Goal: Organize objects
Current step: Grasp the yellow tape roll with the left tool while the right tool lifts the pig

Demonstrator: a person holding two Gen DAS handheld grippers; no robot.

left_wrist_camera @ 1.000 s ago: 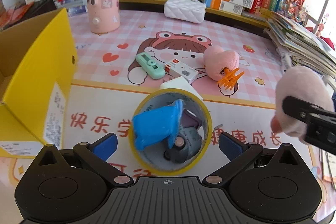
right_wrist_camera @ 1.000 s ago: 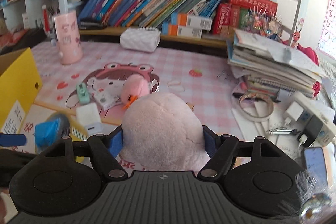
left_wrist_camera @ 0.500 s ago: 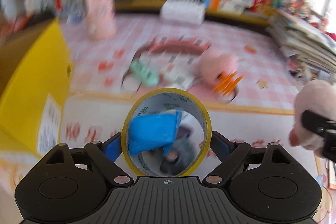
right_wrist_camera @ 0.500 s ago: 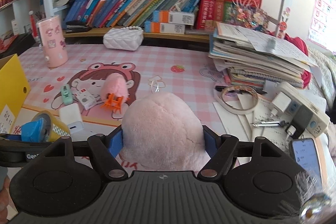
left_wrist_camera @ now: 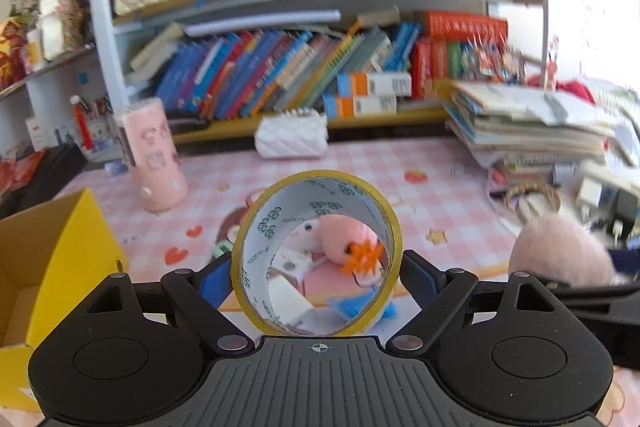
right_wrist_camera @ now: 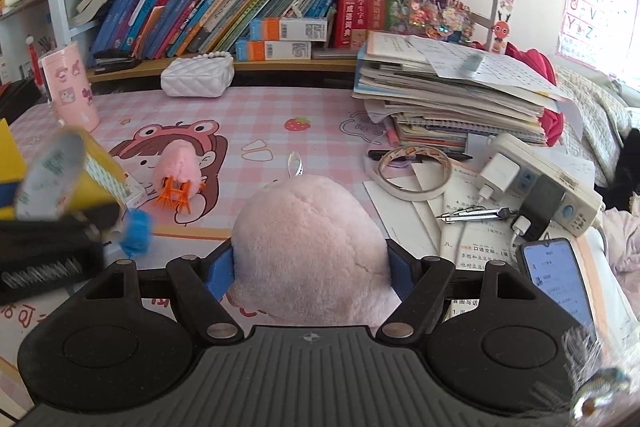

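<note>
Tape roll (left_wrist_camera: 316,251) sits clamped between left tongs (left_wrist_camera: 316,277); right tongs (right_wrist_camera: 310,267) clasp pink plush (right_wrist_camera: 310,247).

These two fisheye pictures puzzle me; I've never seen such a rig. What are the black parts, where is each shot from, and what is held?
The black parts are hand-held two-finger grippers, each carrying a camera that looks along its fingers. One picture is from the left gripper, whose jaws have just closed on a yellow tape roll. The other is from the right gripper, which grips a pink plush toy. On the pink desk mat lie another pink plush, a white quilted bag, a pink cup and stacked papers. A yellow box stands at left.
</note>
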